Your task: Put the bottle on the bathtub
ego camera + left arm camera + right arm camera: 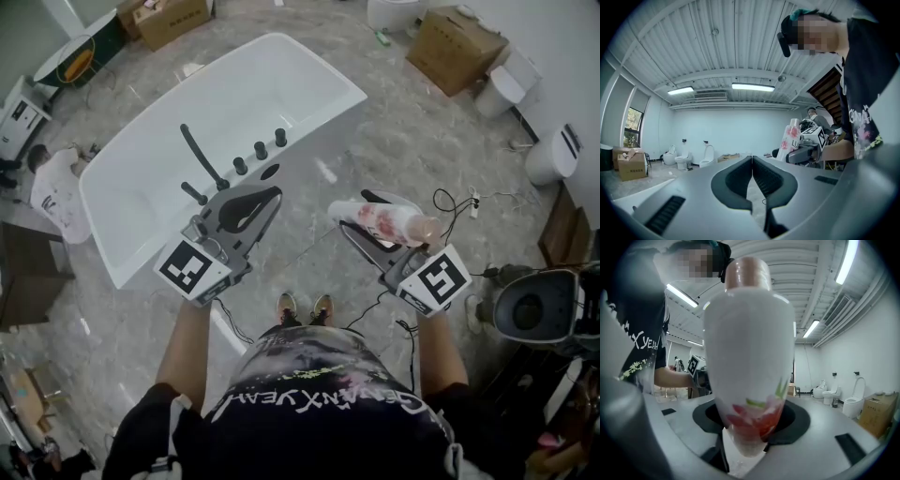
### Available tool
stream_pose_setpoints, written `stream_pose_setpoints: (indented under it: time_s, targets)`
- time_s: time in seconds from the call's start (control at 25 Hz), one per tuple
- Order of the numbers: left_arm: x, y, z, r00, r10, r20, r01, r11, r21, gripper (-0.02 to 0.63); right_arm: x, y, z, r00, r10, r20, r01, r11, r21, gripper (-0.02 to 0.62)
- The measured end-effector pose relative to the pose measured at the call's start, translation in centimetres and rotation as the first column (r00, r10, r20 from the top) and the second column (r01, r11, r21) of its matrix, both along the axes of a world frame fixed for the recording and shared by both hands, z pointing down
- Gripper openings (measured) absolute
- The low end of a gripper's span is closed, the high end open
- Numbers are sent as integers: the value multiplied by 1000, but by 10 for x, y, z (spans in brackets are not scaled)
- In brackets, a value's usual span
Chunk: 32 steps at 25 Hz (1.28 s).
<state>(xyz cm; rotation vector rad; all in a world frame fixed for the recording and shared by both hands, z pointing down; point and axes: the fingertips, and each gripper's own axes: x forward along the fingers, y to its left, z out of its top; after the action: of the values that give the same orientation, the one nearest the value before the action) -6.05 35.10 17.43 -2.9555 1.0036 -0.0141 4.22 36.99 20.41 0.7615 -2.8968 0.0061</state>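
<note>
Bottle, white with a red flower print and a coppery cap, is clenched at its narrow printed end between the pads of the right tongs. From the head view the bottle lies on its side across these tongs, with its cap toward the person's right. It is held in the air over the marble floor, just to the right of the bathtub and not touching it.

The left tongs are clenched on nothing, their dark pads meeting at the tips. In the head view they hang level over the near corner of the bathtub, close to its black faucet and the row of black knobs.

Below, between the two tongs, the person's shoes stand on the floor. Further out, a cardboard box and several white toilets stand on the floor to the right.
</note>
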Motion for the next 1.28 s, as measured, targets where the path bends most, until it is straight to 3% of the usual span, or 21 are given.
stream_pose_setpoints:
  time_s: [1.28]
  targets:
    - [12, 4, 3, 1000, -9, 10, 9, 1000, -1, 20, 8, 2, 1, 1000, -8, -16, 8, 1000, 21, 229]
